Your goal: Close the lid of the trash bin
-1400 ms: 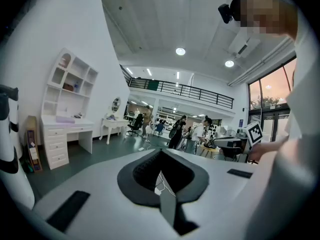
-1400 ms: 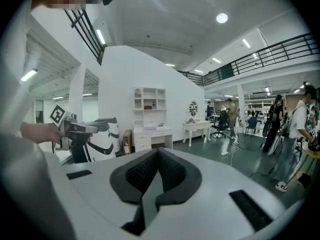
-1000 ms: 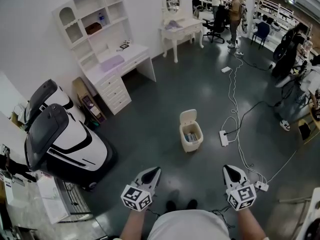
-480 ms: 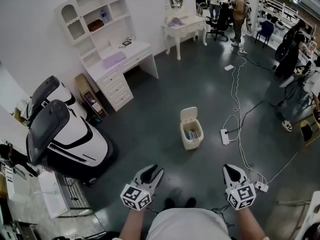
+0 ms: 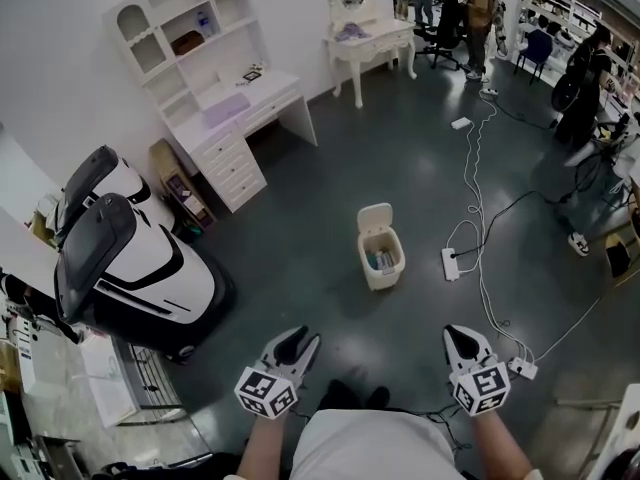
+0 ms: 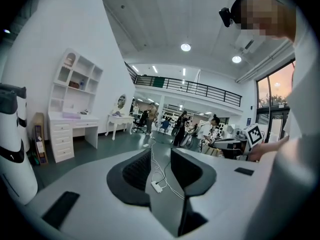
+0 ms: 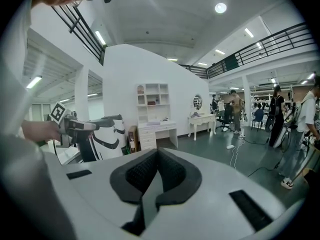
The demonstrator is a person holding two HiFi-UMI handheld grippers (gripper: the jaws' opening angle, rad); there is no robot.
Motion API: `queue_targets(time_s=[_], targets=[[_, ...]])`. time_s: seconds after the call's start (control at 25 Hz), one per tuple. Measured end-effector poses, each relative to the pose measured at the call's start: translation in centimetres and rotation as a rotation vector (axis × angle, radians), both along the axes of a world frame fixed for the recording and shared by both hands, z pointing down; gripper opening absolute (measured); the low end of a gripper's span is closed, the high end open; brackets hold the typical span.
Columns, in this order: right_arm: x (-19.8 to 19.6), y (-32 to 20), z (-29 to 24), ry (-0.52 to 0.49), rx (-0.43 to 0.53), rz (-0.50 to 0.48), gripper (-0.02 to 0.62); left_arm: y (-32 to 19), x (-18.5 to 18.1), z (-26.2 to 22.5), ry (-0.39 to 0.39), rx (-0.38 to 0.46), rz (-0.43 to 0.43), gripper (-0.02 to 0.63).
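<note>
Plainly, the dark floor [image 5: 300, 258] took up most of the head view, with the white desk [image 5: 235, 128] against the far wall. The trash bin [image 5: 385, 273] stood upright in the open middle of that floor, ahead of the person and well apart from both grippers, its mouth facing up. Its lid [image 5: 374, 218] was raised on the far edge, standing up with the inner face toward the person (so the bin opened toward the grippers). A power strip [image 5: 449, 264] lay near its right side.

The left gripper [image 5: 301, 339] had its jaws spread with nothing between them; a second earlier they had been pressed together. The right gripper [image 5: 457, 332] had its jaws together at the tips, empty, as before. The lid was up in both frames.
</note>
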State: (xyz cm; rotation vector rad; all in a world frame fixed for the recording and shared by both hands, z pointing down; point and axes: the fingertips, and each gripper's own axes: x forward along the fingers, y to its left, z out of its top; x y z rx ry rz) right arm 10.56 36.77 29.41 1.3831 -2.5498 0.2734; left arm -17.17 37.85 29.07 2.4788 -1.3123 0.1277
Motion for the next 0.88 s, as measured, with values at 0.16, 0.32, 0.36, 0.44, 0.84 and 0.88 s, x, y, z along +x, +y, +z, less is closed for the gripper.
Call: queue_targets(time_s=[0.16,0.32,0.36,0.44,0.84,0.88], targets=[[0.4,-1.2,0.4,-0.006,-0.015,0.008,0.012,-1.0,0.3,0.4,-0.001,-0.011,-0.001,0.140],[0.5,-3.1,1.6,-0.002,-0.029,0.022,0.012,-2.9,0.3,1.2,-0.001,-0.016,0.004,0.141],[0.4,-3.7,1.9,-0.002,-0.031,0.025,0.012,-3.5,0.2,1.4,0.000,-0.016,0.006,0.141],[0.1,-4.8,2.3,0.001,-0.033,0.030,0.012,-4.9,-0.2,1.8,0.004,-0.018,0.012,0.141],[-3.0,-13.8,3.4,0.031,-0.067,0.058,0.012,-14.6,-3.3,3.7,-0.004,-0.035,0.050,0.140],[-3.3,-14.8,3.5,0.034,-0.071,0.063,0.012,-15.8,-3.6,3.9,-0.007,-0.040,0.060,0.141]])
